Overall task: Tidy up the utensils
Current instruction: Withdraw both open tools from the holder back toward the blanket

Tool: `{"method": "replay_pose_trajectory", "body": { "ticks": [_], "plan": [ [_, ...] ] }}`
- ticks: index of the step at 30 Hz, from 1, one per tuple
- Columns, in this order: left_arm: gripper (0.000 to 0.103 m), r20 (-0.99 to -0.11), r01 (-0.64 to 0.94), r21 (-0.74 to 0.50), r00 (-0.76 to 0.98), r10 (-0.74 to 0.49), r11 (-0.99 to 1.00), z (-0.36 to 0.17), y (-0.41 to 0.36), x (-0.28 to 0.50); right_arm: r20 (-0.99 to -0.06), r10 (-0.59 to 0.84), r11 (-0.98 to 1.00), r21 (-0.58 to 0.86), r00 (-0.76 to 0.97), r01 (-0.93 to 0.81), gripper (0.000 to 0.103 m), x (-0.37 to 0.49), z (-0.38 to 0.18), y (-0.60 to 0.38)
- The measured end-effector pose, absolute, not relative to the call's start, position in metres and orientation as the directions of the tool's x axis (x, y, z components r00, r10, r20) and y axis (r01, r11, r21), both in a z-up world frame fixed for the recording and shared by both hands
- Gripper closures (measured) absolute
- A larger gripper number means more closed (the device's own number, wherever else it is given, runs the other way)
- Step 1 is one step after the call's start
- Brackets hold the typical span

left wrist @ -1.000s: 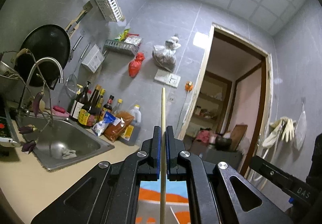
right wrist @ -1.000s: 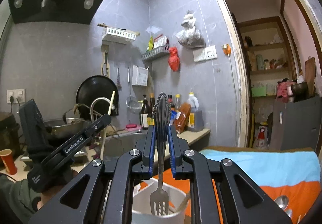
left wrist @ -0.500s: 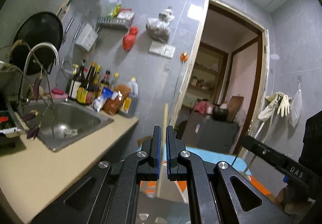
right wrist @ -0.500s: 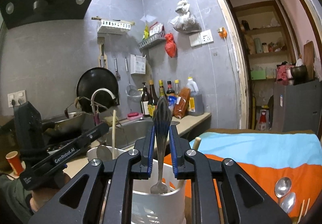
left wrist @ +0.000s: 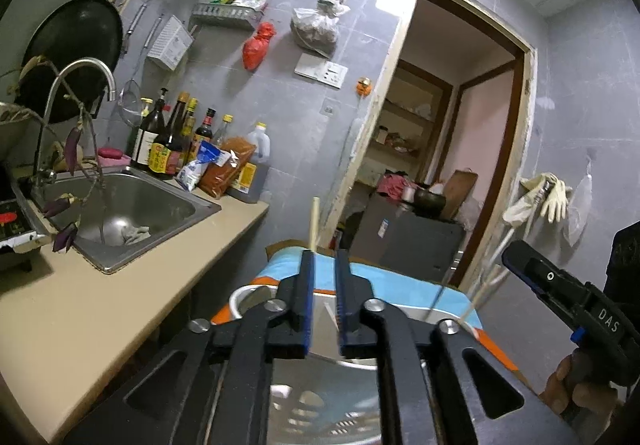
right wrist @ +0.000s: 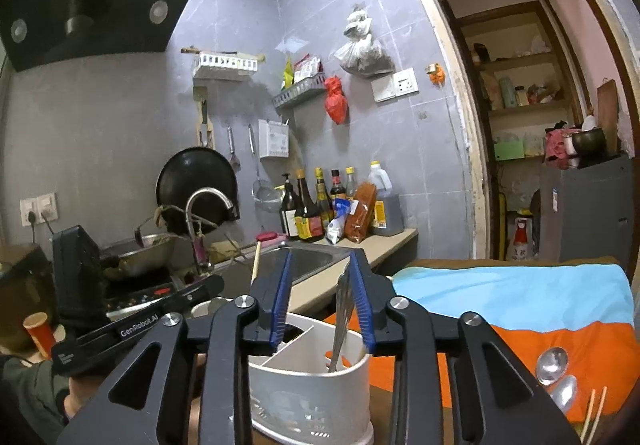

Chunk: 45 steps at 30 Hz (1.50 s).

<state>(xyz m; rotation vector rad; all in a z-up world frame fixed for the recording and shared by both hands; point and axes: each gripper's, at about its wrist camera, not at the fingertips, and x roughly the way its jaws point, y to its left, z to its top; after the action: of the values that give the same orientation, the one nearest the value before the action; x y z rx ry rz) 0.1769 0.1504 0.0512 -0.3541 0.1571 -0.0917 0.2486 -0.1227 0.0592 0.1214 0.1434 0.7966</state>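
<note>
A: L gripper (left wrist: 322, 299)?
B: Jaws parted, empty; chopstick (left wrist: 313, 223) stands loose in the white caddy (right wrist: 316, 397).
A: R gripper (right wrist: 320, 301)?
B: Jaws wide apart; fork (right wrist: 342, 319) leans in caddy's right compartment, touching right pad. Spoons (right wrist: 554, 369) on cloth (right wrist: 520, 309).

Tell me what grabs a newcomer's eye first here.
The white utensil holder sits right under the open right gripper, a fork standing inside it. Behind, the black wok hangs over the sink faucet, and two spoons lie on the orange cloth.
</note>
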Motion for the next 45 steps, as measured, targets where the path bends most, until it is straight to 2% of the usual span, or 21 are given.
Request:
{"method": "replay_pose_trajectory", "body": {
  "ticks": [2, 6, 10, 12, 14, 16, 20, 24, 28, 33, 37, 40, 45],
  "plan": [
    [0.073, -0.134, 0.080, -0.341, 0.982, -0.133, 0.937, 0.059, 0.144, 0.170, -0.071, 0.709, 0.702, 0.171, 0.702, -0.692, 0.058, 0.242, 0.066, -0.133],
    [0.066, -0.122, 0.123, -0.313, 0.978, -0.168, 0.942, 0.075, 0.126, 0.158, -0.047, 0.684, 0.723, 0.177, 0.728, -0.668, 0.050, 0.220, 0.085, -0.159],
    [0.051, -0.121, 0.158, -0.276, 0.973, -0.197, 0.948, 0.092, 0.105, 0.143, -0.030, 0.648, 0.754, 0.163, 0.761, -0.636, 0.044, 0.194, 0.110, -0.186],
    [0.045, -0.126, 0.179, -0.254, 0.968, -0.216, 0.950, 0.100, 0.094, 0.136, -0.033, 0.620, 0.778, 0.150, 0.784, -0.609, 0.035, 0.179, 0.121, -0.202],
    [0.035, -0.135, 0.196, -0.241, 0.963, -0.233, 0.950, 0.105, 0.083, 0.129, -0.040, 0.591, 0.802, 0.144, 0.806, -0.580, 0.032, 0.164, 0.130, -0.218],
    [0.029, -0.143, 0.223, -0.235, 0.955, -0.260, 0.946, 0.111, 0.073, 0.121, -0.051, 0.563, 0.822, 0.140, 0.825, -0.552, 0.025, 0.150, 0.135, -0.234],
    [0.022, -0.160, 0.267, -0.216, 0.939, -0.304, 0.939, 0.119, 0.048, 0.107, -0.090, 0.496, 0.867, 0.112, 0.864, -0.486, 0.019, 0.118, 0.141, -0.261],
    [0.019, -0.176, 0.316, -0.196, 0.920, -0.350, 0.928, 0.122, 0.025, 0.094, -0.130, 0.442, 0.897, 0.083, 0.888, -0.434, 0.017, 0.090, 0.142, -0.281],
    [0.018, -0.185, 0.358, -0.185, 0.902, -0.390, 0.915, 0.118, 0.004, 0.085, -0.167, 0.387, 0.922, 0.053, 0.907, -0.383, 0.008, 0.069, 0.140, -0.296],
    [0.016, -0.223, 0.371, -0.189, 0.885, -0.408, 0.909, 0.102, -0.019, 0.084, -0.189, 0.361, 0.932, 0.052, 0.913, -0.358, 0.008, 0.065, 0.117, -0.306],
    [0.016, -0.256, 0.364, -0.175, 0.880, -0.399, 0.915, 0.087, -0.033, 0.093, -0.172, 0.363, 0.932, 0.044, 0.916, -0.361, 0.006, 0.073, 0.091, -0.311],
    [0.016, -0.262, 0.344, -0.152, 0.890, -0.373, 0.927, 0.076, -0.041, 0.102, -0.146, 0.351, 0.935, 0.010, 0.925, -0.353, 0.002, 0.082, 0.073, -0.309],
    [0.015, -0.272, 0.317, -0.109, 0.902, -0.335, 0.942, 0.061, -0.054, 0.122, -0.112, 0.344, 0.938, -0.016, 0.932, -0.347, 0.001, 0.101, 0.053, -0.307]
  ]
}}
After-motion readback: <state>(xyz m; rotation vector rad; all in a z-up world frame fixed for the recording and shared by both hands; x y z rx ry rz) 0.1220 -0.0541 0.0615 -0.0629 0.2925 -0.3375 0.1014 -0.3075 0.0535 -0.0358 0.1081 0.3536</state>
